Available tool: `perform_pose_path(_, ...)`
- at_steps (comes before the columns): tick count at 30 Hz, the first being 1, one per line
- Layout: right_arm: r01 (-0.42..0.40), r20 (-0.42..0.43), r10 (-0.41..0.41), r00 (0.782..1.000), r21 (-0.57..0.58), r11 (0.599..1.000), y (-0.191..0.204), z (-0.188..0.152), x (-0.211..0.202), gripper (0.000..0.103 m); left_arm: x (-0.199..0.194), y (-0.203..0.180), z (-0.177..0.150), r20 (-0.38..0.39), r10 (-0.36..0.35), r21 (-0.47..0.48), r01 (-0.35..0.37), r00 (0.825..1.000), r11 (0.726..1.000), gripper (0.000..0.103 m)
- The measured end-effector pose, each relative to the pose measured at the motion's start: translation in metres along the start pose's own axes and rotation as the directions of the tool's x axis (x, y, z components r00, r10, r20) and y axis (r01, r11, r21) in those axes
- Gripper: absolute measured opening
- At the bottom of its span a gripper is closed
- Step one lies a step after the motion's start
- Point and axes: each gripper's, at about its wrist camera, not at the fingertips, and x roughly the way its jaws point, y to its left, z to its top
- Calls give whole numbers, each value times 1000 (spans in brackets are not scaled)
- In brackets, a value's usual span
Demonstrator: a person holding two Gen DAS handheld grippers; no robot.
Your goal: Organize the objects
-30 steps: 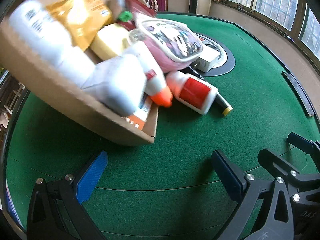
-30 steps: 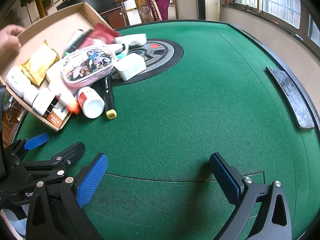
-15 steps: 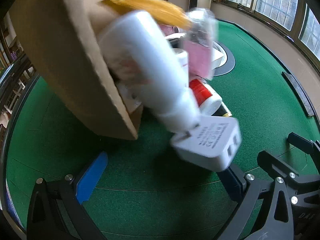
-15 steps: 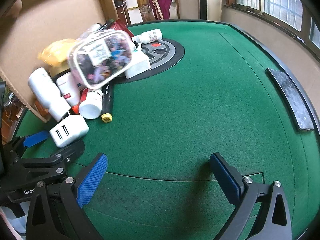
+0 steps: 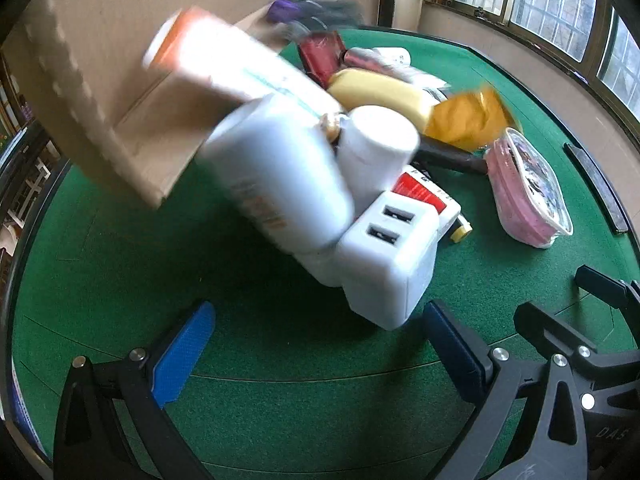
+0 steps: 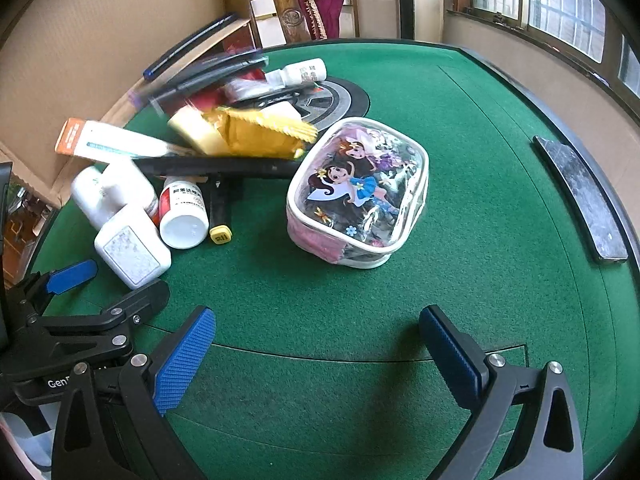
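Note:
A cardboard box (image 5: 100, 60) is tipped steeply above the green table, and objects spill out of it in a heap. A white USB charger (image 5: 390, 264) lies nearest, just ahead of my open, empty left gripper (image 5: 316, 344). Behind it are white bottles (image 5: 280, 176), a red-labelled bottle (image 6: 182, 212), a yellow snack packet (image 6: 260, 134), a toothpaste box (image 6: 108, 140) and pens (image 6: 208, 68). A clear cartoon pouch (image 6: 356, 192) sits apart, ahead of my open, empty right gripper (image 6: 316, 348).
A dark phone-like slab (image 6: 580, 196) lies near the table's right rim. A round black and grey disc (image 6: 332, 100) sits at the table's middle behind the heap. The left gripper's body (image 6: 72, 320) shows at the lower left of the right wrist view.
The box has tipped further up and its contents have tumbled onto the table. The pouch slid out to the right and the charger landed near the left gripper. Neither gripper has moved.

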Motion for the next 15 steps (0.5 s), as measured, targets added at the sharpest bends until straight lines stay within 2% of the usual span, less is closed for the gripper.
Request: perform_pose_path(15, 3, 0, -3, 1000, 0, 1000, 2, 0, -1, 103, 2, 4, -5, 0, 0, -2, 0, 1000, 1000, 103)
